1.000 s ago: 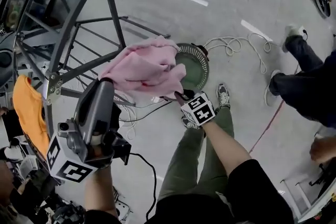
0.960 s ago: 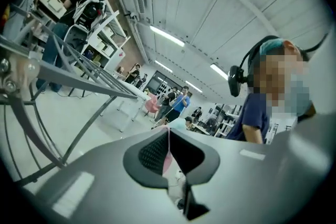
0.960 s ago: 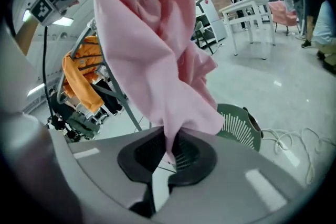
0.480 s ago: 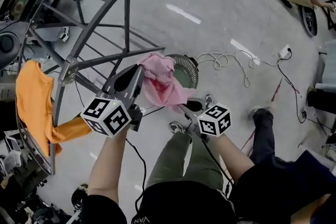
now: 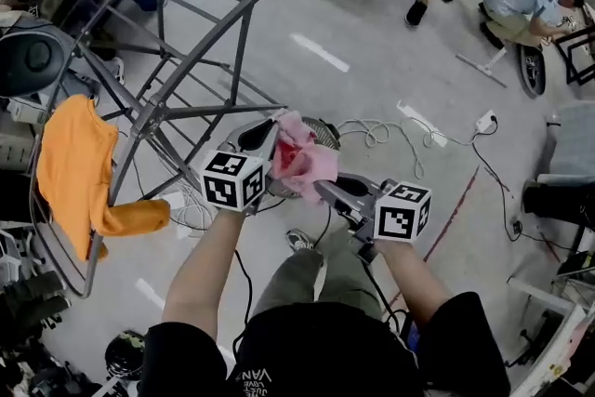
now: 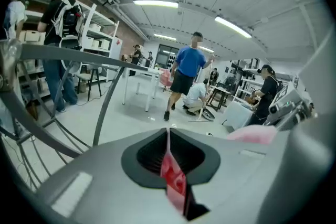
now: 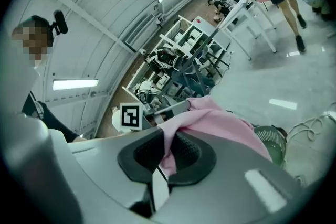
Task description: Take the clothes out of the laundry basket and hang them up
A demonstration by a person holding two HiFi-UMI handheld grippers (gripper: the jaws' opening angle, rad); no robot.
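Pink cloth being held off the floor between both claws, by the rack.
Left claw [image 5: 276, 128] and right claw [image 5: 322, 188] are each pinching an edge of the cloth [image 5: 305, 165], holding it above the basket [image 7: 273, 136], likely spreading it for the rack [image 5: 153, 118], where an orange garment [image 5: 67, 158] is hanging.

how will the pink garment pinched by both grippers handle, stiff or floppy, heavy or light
Likely floppy: the pink garment bunches and sags between the left gripper and right gripper. Probably light, since only thin pinched folds carry it. Unlikely to slip, as cloth sits deep inside both grips.
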